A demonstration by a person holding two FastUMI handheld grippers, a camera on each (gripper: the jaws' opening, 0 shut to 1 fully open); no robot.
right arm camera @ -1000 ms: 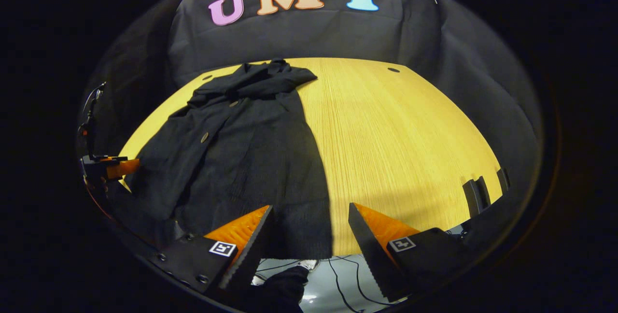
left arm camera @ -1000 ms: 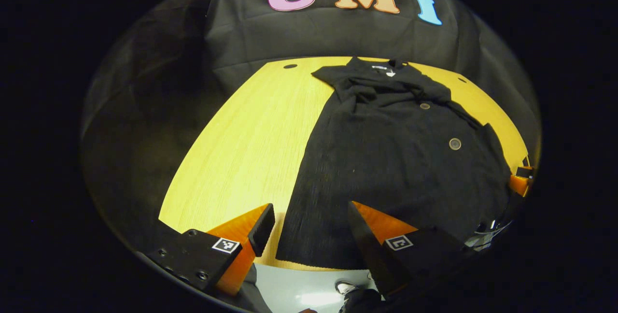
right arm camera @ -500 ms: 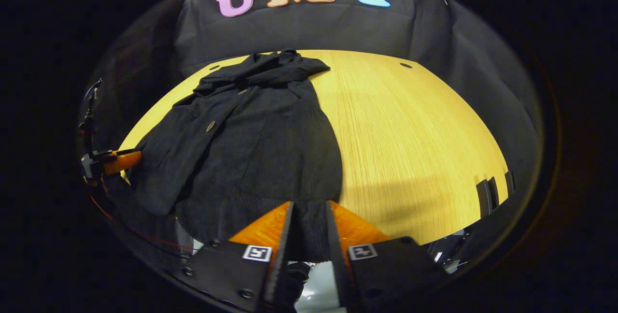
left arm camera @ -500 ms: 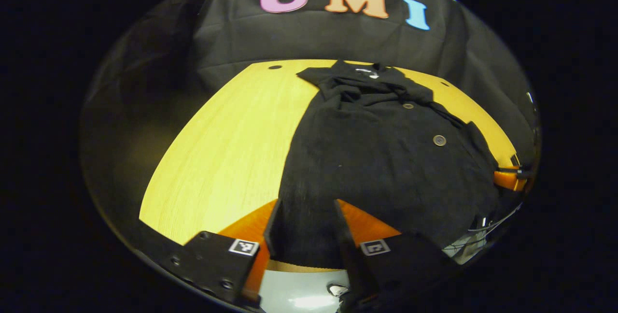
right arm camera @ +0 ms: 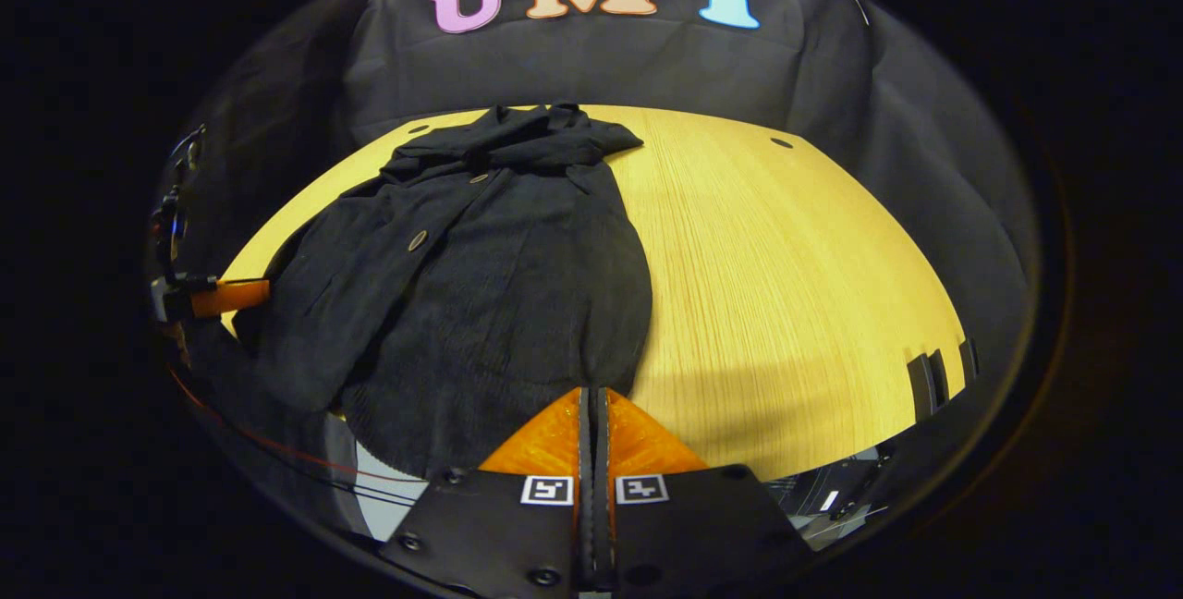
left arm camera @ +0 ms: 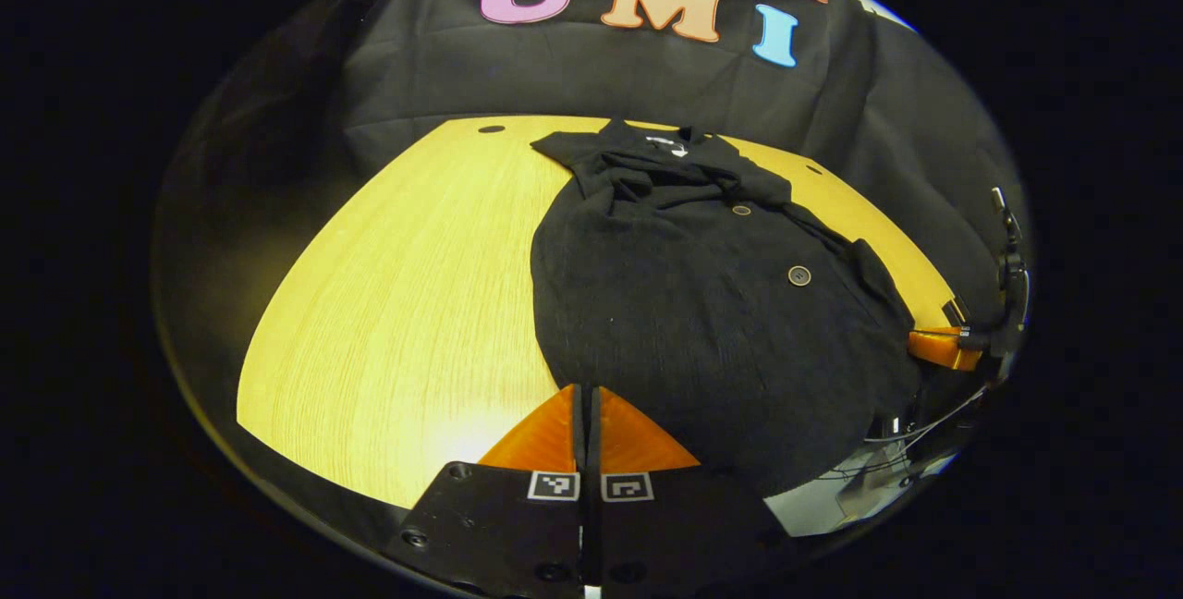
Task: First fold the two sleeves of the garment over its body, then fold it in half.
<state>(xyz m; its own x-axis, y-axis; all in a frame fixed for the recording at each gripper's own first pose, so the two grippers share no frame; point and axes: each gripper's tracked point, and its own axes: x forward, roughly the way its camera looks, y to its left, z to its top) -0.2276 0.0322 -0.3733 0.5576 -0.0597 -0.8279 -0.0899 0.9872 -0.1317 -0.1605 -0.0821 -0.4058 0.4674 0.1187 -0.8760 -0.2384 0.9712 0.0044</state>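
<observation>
Both grippers are clamped on the near hem of the black garment [left arm camera: 702,303]: the left gripper [left arm camera: 586,396] has its 2 orange fingers pressed together on the near left corner, the right gripper [right arm camera: 592,400] pinched tight on the near right corner. The garment lies on the yellow wooden table [right arm camera: 786,266], collar at the far edge, sleeves folded over its body, 2 buttons showing.
</observation>
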